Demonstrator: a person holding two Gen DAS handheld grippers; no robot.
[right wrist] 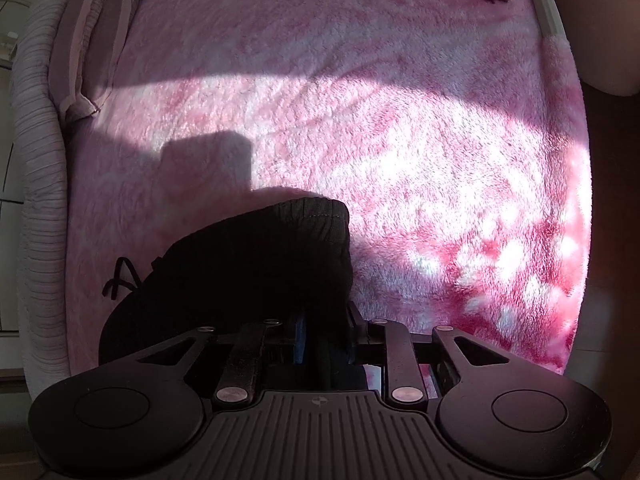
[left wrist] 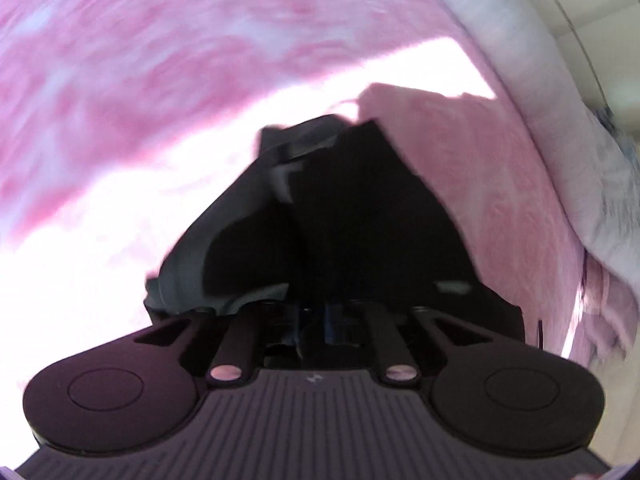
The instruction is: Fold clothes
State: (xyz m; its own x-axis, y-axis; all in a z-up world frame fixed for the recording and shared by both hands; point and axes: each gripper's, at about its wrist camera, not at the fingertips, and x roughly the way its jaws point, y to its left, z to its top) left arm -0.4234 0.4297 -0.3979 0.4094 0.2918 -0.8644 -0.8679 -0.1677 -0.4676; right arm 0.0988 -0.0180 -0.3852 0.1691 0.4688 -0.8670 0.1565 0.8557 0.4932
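Note:
A black garment [left wrist: 360,208] hangs bunched from my left gripper [left wrist: 316,314] and covers its fingers; the jaws are shut on the cloth. The picture here is blurred. In the right wrist view the same kind of black garment [right wrist: 248,272] shows a ribbed waistband [right wrist: 316,212] and a loose drawstring [right wrist: 120,280]. My right gripper [right wrist: 324,340] is shut on this cloth, which is pinched between the blue pads [right wrist: 299,340]. Both grippers point down at a fluffy pink and white blanket [right wrist: 400,140] that lies under the garment.
Sunlight falls in a bright band across the blanket [left wrist: 100,240]. A pink striped pillow [right wrist: 88,40] lies at the far left by the ribbed grey bed edge [right wrist: 36,168]. Pale bedding [left wrist: 580,140] is heaped along the right. A grey and white stick [right wrist: 549,12] rests at the top right.

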